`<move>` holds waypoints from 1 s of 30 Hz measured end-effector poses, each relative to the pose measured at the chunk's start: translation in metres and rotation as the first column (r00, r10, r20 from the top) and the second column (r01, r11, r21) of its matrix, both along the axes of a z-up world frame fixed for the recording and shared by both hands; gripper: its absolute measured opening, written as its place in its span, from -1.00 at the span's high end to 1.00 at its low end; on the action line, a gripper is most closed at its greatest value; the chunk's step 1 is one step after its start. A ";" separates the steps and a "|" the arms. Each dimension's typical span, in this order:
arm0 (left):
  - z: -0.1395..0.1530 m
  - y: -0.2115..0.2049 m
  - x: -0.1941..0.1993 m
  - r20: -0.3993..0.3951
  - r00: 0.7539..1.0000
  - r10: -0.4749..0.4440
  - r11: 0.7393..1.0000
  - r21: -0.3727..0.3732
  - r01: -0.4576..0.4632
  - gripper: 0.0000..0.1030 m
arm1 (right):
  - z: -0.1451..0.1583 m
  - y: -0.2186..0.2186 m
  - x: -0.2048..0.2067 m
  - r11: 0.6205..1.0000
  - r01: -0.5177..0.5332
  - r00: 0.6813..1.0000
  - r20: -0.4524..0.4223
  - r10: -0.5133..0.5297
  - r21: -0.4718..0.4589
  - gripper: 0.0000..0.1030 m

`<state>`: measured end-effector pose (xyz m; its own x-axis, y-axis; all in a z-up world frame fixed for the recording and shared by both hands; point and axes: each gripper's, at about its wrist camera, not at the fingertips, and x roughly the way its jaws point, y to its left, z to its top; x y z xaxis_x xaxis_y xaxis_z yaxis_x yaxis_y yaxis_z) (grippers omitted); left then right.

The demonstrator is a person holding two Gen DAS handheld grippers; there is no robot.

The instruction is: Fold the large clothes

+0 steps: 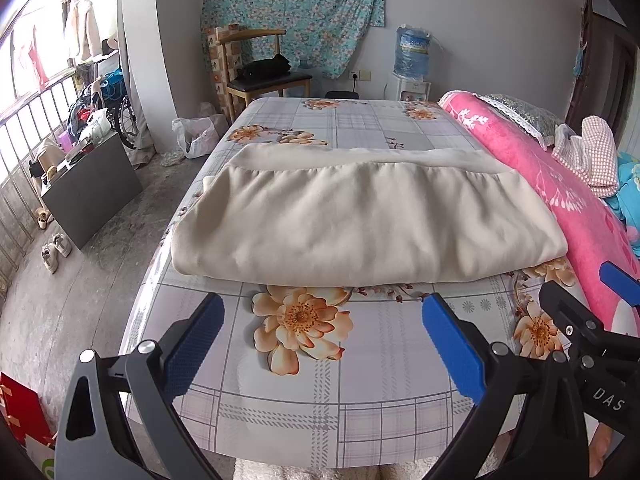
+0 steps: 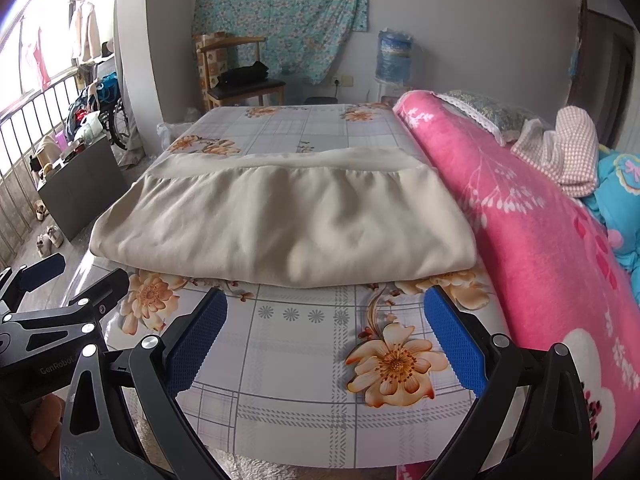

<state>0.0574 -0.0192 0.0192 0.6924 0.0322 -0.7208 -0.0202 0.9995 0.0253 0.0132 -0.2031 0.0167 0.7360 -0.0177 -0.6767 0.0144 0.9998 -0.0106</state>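
**Folded garment, both grippers clear**

Lying mid-bed on the floral sheet (image 1: pixel 304 396): beige garment (image 1: pixel 360 224), folded into a flat rectangle, pink blanket (image 2: pixel 540 240) alongside. Left gripper (image 1: pixel 322 340) and right gripper (image 2: pixel 326 336) hovering just short of its near edge, jaws spread wide, holding nothing. Probably poised for another fold.

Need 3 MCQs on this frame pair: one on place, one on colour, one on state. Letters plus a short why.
1. Where does the beige garment lie?
A. on the floral bedsheet
B. on the chair
C. on the floor

2. What colour is the blanket beside the garment?
A. green
B. pink
C. black

3. How do the jaws of the left gripper and right gripper stand?
A. both shut on cloth
B. one open, one shut
C. both open, holding nothing

Answers:
1. A, sheet shows all round it.
2. B, pink with white print.
3. C, wide gaps with bare sheet between.
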 end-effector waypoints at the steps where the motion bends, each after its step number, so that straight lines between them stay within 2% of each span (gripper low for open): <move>1: 0.000 0.000 0.000 0.000 1.000 -0.003 1.000 0.001 0.003 -0.89 | 0.000 -0.001 0.000 1.000 0.001 1.000 -0.001 -0.001 0.001 -0.84; 30: -0.003 0.000 0.003 -0.013 1.000 -0.009 1.000 -0.003 0.009 -0.89 | -0.002 0.000 0.000 1.000 0.016 1.000 -0.008 -0.016 -0.006 -0.84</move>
<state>0.0604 -0.0190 0.0165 0.6833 0.0240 -0.7297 -0.0113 0.9997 0.0223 0.0134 -0.2033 0.0149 0.7303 -0.0339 -0.6822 0.0307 0.9994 -0.0168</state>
